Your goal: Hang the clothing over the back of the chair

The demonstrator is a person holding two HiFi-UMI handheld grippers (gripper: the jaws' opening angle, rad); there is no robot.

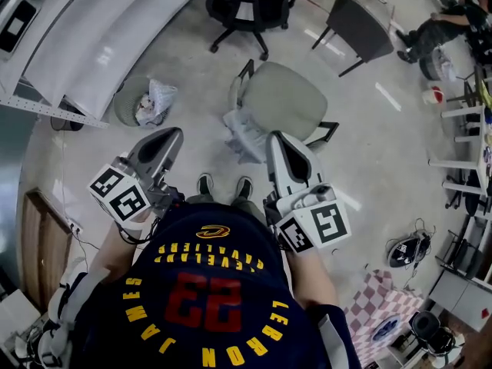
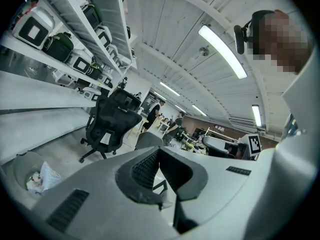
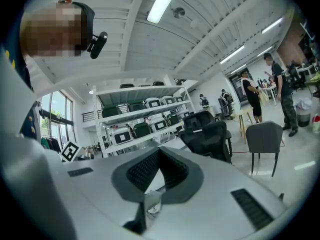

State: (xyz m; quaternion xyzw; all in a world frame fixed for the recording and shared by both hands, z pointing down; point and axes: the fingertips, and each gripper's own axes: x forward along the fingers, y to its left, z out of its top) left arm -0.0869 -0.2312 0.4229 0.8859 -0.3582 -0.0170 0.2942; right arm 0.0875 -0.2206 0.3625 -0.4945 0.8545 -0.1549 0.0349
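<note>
An office chair with a pale grey-green seat (image 1: 280,98) stands on the floor just ahead of my feet. The clothing (image 1: 244,133), a crumpled whitish garment, hangs at the chair's near left side, where its back is. My right gripper (image 1: 275,139) is at the garment's right edge, jaws together. A scrap of pale cloth (image 3: 151,204) shows low between the jaws of the right gripper (image 3: 159,151). My left gripper (image 1: 173,135) is held off to the left, apart from the chair. In its own view the left gripper (image 2: 159,151) is shut with nothing in it.
A black swivel chair (image 1: 246,6) stands beyond the pale one and a dark grey chair (image 1: 357,25) stands at the back right. A bin with a white bag (image 1: 142,102) sits on the left by a long white bench (image 1: 100,37). A checkered cloth (image 1: 377,306) lies near right.
</note>
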